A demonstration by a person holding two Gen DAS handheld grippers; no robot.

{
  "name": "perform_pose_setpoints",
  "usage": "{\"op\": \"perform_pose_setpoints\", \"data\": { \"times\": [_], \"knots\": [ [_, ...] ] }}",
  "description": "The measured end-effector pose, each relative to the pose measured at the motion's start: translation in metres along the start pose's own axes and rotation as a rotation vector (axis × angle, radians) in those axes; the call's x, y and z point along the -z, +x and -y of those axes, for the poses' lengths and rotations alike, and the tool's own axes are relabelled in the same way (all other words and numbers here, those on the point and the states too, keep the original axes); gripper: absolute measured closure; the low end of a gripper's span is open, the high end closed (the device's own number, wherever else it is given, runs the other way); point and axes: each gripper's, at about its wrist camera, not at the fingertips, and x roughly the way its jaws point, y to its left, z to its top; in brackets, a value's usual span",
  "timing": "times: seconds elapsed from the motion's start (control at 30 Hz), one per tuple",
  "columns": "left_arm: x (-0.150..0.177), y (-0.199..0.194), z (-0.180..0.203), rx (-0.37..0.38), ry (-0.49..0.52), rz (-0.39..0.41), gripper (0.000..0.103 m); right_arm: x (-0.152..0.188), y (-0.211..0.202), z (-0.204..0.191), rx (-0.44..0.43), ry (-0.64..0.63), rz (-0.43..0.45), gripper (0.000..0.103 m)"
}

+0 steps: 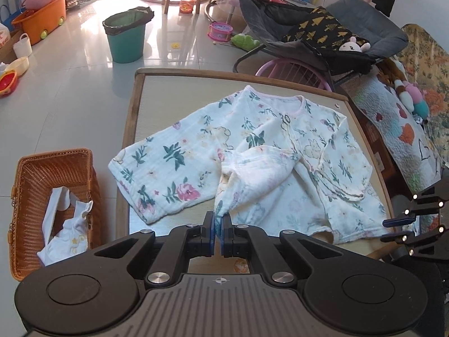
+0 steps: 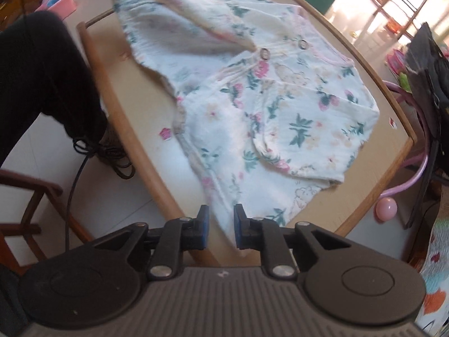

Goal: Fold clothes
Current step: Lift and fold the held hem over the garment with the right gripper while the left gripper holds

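A: Where is the garment found?

B: A floral baby top [image 1: 252, 151] is spread on the wood-rimmed surface [image 1: 134, 129], neckline toward the far edge. One sleeve lies out flat toward the wicker basket [image 1: 56, 168], in which a white cloth [image 1: 64, 224] is seen. That basket stands on the floor beside the surface.

A: How is the left hand-held gripper [image 1: 218, 229] seen?

B: It is clenched on a bunched fold at the top's near hem, and the cloth is drawn up into a ridge.

A: And the right hand-held gripper [image 2: 221, 229]?

B: Its blue pads [image 2: 204, 224] are parted, with a corner of the top lying between them; no pressing is seen. This corner hangs past the near rim of the surface.

A: Anything else noted?

B: A dark sleeve [image 2: 42, 64] is seen at the left of the right wrist view.
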Motion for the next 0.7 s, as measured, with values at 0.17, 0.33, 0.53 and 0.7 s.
{"op": "perform_pose_setpoints", "data": {
  "times": [0.17, 0.33, 0.53, 0.7],
  "knots": [
    [0.000, 0.000, -0.001, 0.011, -0.011, 0.003, 0.099, -0.020, -0.006, -0.015, -0.029, -0.085, -0.024, 0.071],
    [-0.006, -0.006, -0.003, 0.029, -0.023, 0.017, 0.099, -0.034, -0.005, -0.034, -0.051, -0.172, -0.071, 0.069],
    [-0.006, -0.006, -0.003, 0.046, -0.028, 0.021, 0.099, -0.061, -0.021, -0.046, -0.059, -0.201, 0.055, 0.069],
    [-0.005, -0.004, -0.005, 0.062, -0.046, 0.021, 0.099, -0.085, -0.005, -0.051, -0.048, -0.212, 0.082, 0.070]
  ]
}}
